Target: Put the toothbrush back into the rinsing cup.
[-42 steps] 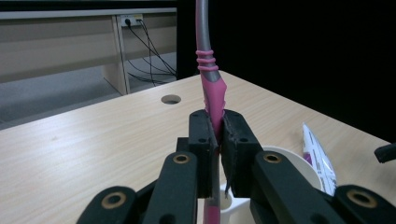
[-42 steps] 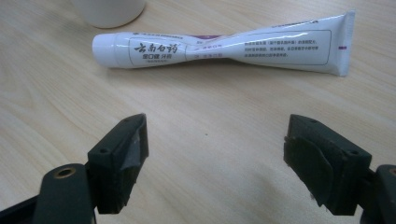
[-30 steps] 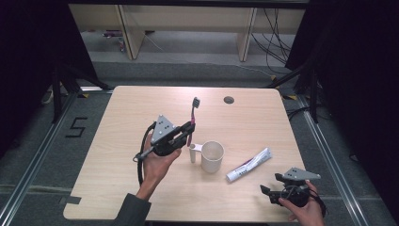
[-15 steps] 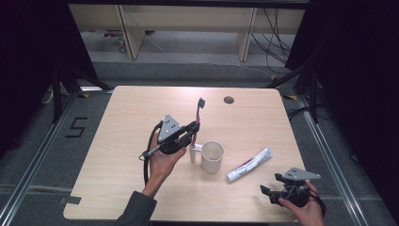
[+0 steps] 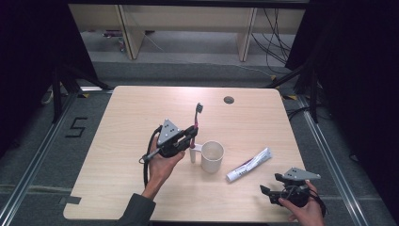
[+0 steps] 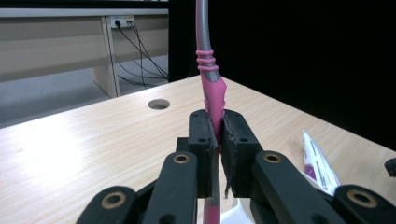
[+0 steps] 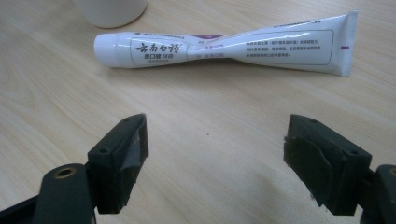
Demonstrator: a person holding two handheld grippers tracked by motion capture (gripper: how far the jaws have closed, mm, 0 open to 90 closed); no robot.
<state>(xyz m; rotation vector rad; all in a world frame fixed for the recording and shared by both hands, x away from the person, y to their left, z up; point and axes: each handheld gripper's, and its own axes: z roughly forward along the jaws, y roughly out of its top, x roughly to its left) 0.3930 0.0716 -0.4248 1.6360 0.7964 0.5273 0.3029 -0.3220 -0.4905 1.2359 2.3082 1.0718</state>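
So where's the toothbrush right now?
In the high view the toothbrush stands upright, clamped in the left tongs, just left of the white cup near the table's middle.

right claw gapes wide over the table, toothpaste tube lying beyond

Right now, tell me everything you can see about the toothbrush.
The toothbrush has a slim grey shaft, a pink rubbery-looking grip with ridges, and a dark bristle head at the top. It stands nearly upright, head up, clamped at the pink grip by the left gripper. It is lifted just left of the white cup, with its lower end by the cup's handle.
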